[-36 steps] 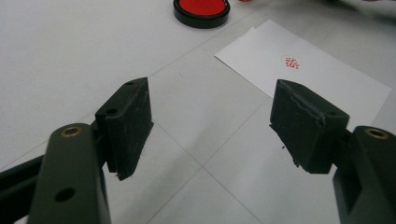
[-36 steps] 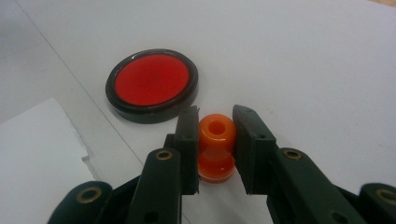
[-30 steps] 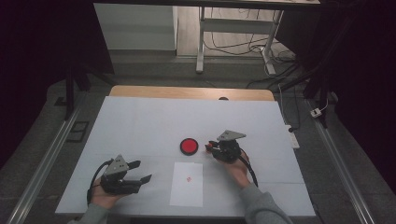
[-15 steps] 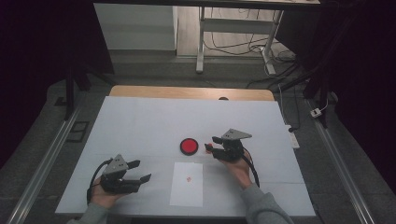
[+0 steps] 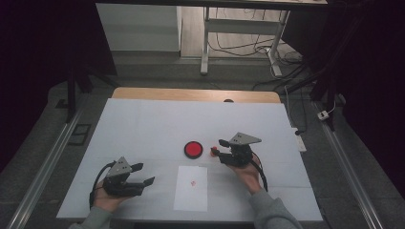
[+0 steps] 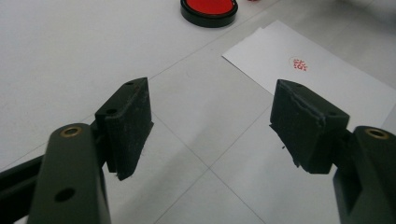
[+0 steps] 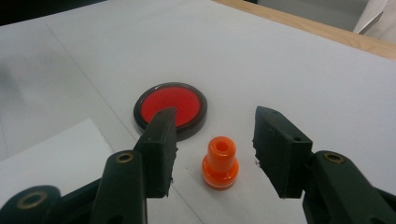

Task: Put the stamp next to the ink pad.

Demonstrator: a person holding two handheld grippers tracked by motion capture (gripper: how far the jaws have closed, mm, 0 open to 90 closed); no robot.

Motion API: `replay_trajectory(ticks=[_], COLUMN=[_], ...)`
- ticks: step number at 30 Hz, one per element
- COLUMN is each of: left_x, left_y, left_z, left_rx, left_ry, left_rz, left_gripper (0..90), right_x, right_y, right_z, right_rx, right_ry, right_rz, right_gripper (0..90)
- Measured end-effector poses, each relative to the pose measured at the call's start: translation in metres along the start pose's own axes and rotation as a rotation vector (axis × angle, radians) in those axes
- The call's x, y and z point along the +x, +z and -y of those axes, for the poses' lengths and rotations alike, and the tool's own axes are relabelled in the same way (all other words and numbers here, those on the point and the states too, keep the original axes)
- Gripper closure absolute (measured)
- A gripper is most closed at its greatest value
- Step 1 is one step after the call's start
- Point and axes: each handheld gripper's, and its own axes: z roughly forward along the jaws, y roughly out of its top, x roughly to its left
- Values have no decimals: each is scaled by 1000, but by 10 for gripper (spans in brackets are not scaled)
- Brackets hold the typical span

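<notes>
Orange stamp (image 7: pixel 220 163) stands freed between the right tongs (image 7: pixel 212 151), just opened; left tongs (image 6: pixel 210 126) unchanged, wide.

Orange stamp (image 7: pixel 220 163); red ink pad (image 7: pixel 171 109) w/ black rim; white paper (image 5: pixel 191 188), red mark; black claws.

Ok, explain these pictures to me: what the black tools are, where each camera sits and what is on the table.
A person sits at a white table with a hand-held two-jaw claw in each hand. The high view looks down from above; each of the other two views rides on a claw and looks along its jaws. On the table lie a round red ink pad, a small orange stamp standing upright beside it, and a sheet of paper bearing a red stamp mark. The right claw has just opened: the stamp stands between its jaws, untouched. The left claw is open over the table, holding nothing.
</notes>
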Motion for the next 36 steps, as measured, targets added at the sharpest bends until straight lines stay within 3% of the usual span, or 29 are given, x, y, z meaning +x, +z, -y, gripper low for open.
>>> replay_trajectory(ticks=[5,15,36], left_x=[1,2,1], left_y=[1,1,5], left_z=[1,1,2], left_rx=[1,1,21], left_ry=[-1,0,10], left_rz=[6,9,16], left_gripper=[295,296,296], right_x=[3,7,-1], right_y=[-8,-41,-124], right_z=[0,7,56], right_rx=[6,-1,7], right_ry=[-14,-17,-44], right_rz=[-8,20,103], right_gripper=[480,460,440])
